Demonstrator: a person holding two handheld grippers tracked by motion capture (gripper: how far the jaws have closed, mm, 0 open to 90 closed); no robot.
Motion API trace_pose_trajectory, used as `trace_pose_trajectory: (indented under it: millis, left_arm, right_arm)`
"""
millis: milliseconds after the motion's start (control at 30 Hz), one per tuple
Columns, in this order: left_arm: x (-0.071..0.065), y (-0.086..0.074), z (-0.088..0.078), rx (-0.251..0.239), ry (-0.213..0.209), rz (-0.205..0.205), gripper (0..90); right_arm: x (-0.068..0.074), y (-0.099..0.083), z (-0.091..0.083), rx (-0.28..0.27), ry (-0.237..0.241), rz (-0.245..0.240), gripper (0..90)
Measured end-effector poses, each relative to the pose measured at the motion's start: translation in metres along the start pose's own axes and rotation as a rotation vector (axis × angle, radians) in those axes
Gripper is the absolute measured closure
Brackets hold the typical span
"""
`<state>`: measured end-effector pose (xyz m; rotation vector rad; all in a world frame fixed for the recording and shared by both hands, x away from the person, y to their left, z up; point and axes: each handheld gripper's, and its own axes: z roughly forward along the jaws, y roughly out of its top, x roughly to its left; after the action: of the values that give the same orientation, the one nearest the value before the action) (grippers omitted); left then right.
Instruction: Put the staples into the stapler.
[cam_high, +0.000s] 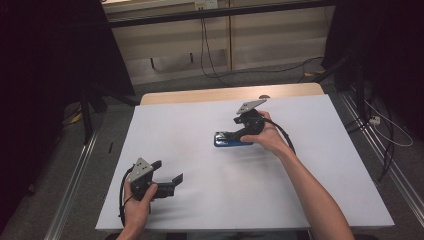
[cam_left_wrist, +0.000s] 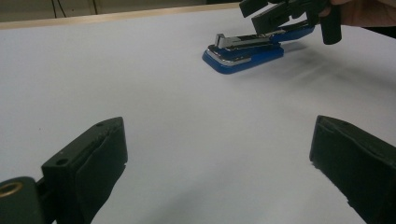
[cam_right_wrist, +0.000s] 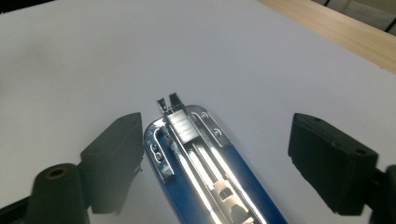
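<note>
White sheet: a smooth white covering (cam_high: 175, 125) is laid over nearly the whole table top.
Wooden edge: a light wooden table edge (cam_high: 200, 95) is left bare along the far side.
Stapler: a blue plastic stapler with a shiny metal staple channel (cam_high: 227, 140) is seen lying flat on the white sheet, a little right of the middle, with its metal inside exposed in the right gripper view (cam_right_wrist: 201, 154).
Right gripper: the black two-jaw right gripper (cam_high: 231, 134) is held over the stapler; its jaws are spread wide on both sides of the stapler, and no pad is pressed on it.
Left gripper: the black two-jaw left gripper (cam_high: 167, 177) is held near the front left corner, jaws wide apart, nothing between them.
Floor: grey carpet (cam_high: 280, 75) is crossed by black cables (cam_high: 210, 65).
Back wall: pale beige cabinet panels (cam_high: 260, 35) are seen behind the table.
Sides: dark black curtains (cam_high: 45, 75) are hung at both sides of the room.
</note>
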<state>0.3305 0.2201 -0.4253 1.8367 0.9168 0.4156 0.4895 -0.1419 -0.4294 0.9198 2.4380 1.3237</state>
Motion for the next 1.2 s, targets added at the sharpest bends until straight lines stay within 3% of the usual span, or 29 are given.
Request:
trace_pose_trajectory:
  millis: [133, 533, 700, 1200]
  left_arm:
    - [0.0, 0.0, 0.001, 0.007, -0.001, 0.002, 4.3]
    - [0.003, -0.002, 0.002, -0.011, 0.008, -0.022, 4.3]
    - [0.003, -0.001, 0.004, -0.017, -0.005, -0.01, 4.3]
    - [-0.002, 0.014, 0.02, -0.01, -0.002, 0.028, 6.8]
  right_arm:
    - [0.002, -0.006, -0.008, -0.031, -0.058, 0.037, 12.5]
    - [0.005, -0.016, -0.021, -0.098, -0.15, 0.116, 5.3]
    - [0.008, -0.018, -0.028, -0.114, -0.21, 0.164, 5.8]
    - [0.024, -0.036, -0.048, -0.179, -0.307, 0.165, 4.5]
